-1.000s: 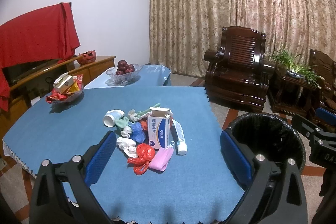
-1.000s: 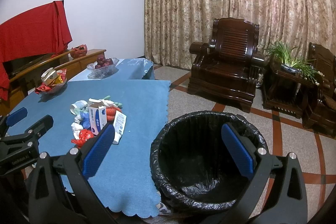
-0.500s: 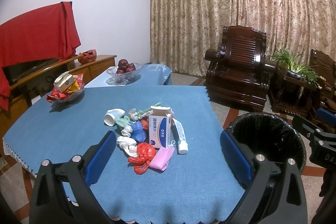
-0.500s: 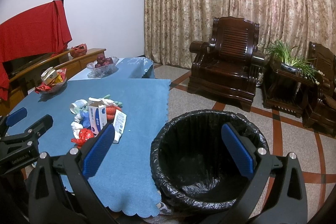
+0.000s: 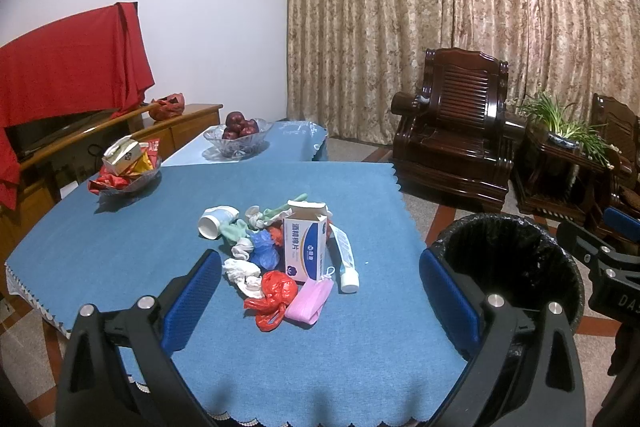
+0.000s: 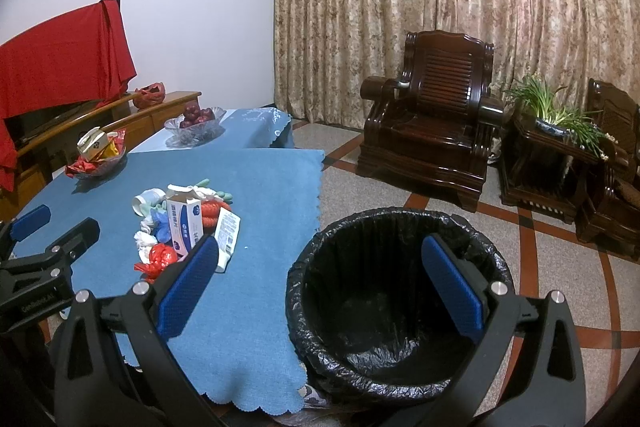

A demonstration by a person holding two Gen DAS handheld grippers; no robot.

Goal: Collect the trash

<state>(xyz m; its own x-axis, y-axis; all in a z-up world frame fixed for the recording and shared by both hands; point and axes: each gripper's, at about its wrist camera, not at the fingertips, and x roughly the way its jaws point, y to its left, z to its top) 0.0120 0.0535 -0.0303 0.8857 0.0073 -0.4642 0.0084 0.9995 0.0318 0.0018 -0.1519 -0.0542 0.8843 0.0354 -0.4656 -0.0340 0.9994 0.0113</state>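
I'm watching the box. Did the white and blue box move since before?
No. The white and blue box stands in the same spot, right beside the toothpaste tube on the blue tablecloth.

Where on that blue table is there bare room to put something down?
Bare blue tablecloth lies between the trash pile and the near scalloped edge, and left of the pile toward the glass snack dish. The middle is crowded.

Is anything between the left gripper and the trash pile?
Nothing visible. Only bare blue tablecloth lies between the open left gripper and the trash pile; the red bag is nearest.
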